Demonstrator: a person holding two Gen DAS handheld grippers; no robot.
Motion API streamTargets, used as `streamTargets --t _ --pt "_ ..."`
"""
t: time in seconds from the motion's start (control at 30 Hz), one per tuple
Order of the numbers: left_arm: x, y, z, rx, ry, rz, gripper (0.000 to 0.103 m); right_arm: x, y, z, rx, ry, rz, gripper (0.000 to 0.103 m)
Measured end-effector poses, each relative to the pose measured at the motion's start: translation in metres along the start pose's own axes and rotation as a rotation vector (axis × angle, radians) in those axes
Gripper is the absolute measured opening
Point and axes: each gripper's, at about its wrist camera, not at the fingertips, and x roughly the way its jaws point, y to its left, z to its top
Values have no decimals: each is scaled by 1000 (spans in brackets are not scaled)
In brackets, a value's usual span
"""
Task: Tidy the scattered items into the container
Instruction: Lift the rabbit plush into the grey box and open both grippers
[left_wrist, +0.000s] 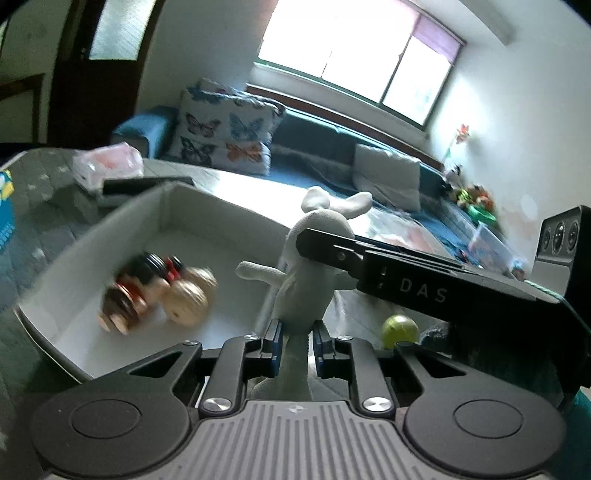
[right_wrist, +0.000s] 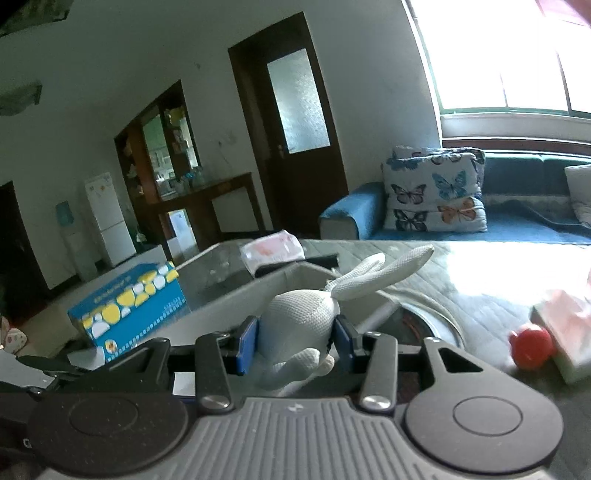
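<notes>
1. The left gripper has its fingers closed on the lower body of the white plush rabbit, pinched from both sides.
2. The right gripper clamps the same rabbit's head between its blue pads (ears pointing away, up and to the right).
3. Left of and beyond the left fingers sits the white container, with a blurred wooden toy car inside.
4. Just right of the left fingers a green ball lies on the table.
5. Far right of the right fingers, a red ball touches a pink packet.
</notes>
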Motion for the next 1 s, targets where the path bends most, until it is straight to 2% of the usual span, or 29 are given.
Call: streamTargets --t 0.2,0.43,0.73,1.0 --pt "17 22 17 -24 24 47 19 36 4 7 14 13 3 44" --pt "43 39 18 -26 90 66 19 71 -6 -2 50 84 -13 44" --pt "56 45 12 -49 120 77 21 92 0 -13 -64 152 -66 48" --pt "50 45 15 -59 95 101 21 85 -2 -14 -70 138 -79 50"
